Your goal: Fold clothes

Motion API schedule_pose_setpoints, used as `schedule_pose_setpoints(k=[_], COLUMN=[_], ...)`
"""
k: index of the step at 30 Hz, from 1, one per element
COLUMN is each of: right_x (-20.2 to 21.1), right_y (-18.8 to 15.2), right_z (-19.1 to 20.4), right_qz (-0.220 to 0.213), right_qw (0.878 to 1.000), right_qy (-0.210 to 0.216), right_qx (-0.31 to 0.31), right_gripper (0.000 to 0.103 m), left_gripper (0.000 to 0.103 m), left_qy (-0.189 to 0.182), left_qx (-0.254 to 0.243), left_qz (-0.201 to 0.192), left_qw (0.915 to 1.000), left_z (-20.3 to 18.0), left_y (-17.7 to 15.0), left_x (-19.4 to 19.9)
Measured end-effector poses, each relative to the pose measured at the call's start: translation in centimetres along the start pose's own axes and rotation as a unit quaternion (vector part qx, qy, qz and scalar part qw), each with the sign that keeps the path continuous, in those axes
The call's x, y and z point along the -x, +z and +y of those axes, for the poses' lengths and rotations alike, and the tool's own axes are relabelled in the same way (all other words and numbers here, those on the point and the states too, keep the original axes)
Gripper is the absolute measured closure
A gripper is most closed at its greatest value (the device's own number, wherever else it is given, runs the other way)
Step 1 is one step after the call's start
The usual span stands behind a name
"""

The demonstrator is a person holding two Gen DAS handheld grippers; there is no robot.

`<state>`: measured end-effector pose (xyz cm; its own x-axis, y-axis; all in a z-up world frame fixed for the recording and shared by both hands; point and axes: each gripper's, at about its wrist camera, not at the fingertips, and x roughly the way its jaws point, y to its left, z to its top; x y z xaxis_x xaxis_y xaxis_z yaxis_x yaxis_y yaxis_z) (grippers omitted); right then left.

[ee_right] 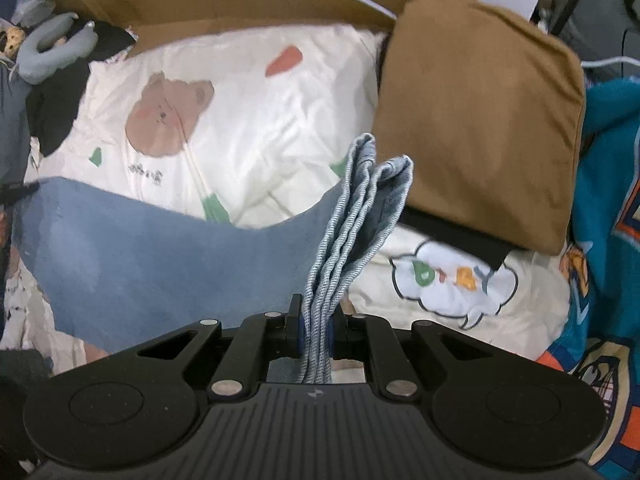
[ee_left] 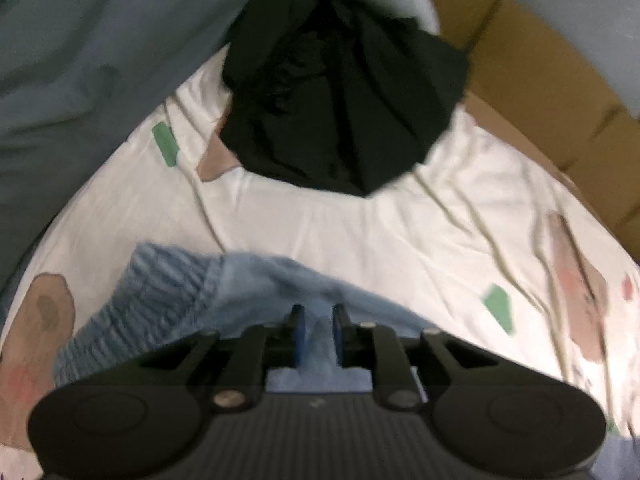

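Fingers [ee_right: 316,320] pinching blue garment's [ee_right: 140,256] waistband.

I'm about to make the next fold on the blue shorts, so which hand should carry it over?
Probably the right. The right gripper is shut on the bunched waistband of the blue shorts, lifted off the bed sheet; the left gripper pinches them low, better as an anchor.
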<state>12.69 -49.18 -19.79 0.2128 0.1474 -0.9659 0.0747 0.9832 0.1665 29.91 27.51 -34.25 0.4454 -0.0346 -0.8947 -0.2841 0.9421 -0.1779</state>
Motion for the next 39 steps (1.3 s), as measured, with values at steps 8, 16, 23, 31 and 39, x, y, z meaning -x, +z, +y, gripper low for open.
schedule_pose_setpoints(k=[8,16,23,31,39], right_x=[4.4,9.0,11.5,12.5,12.9], right_y=[-0.2,-1.2,-1.9,-1.8,-2.3], right_z=[2.7,6.5,9.8,13.3,15.7], right_qz=[-0.028,-0.064,-0.104,-0.123,-0.131], right_qw=[0.999,0.995,0.986,0.980,0.979], right_qy=[0.022,0.073,0.124,0.153,0.155], right_qx=[-0.024,-0.030,-0.036,-0.024,-0.011], right_gripper=[0.094,0.094,0.094,0.094,0.094], left_gripper=[0.083,0.082,0.074,0.066,0.063], left_qy=[-0.035,-0.080,-0.105,-0.082,-0.095], left_qx=[-0.047,-0.047,-0.047,-0.071,-0.108], left_qz=[0.009,0.031,0.064,0.066,0.075], left_qw=[0.9983,0.9952,0.9914,0.9919,0.9867], left_z=[-2.2,-4.0,-6.1,-7.8,-9.7], left_y=[-5.4,-11.0,-16.0,-18.3,-18.3], left_x=[6.0,10.2,12.5,15.0,13.7])
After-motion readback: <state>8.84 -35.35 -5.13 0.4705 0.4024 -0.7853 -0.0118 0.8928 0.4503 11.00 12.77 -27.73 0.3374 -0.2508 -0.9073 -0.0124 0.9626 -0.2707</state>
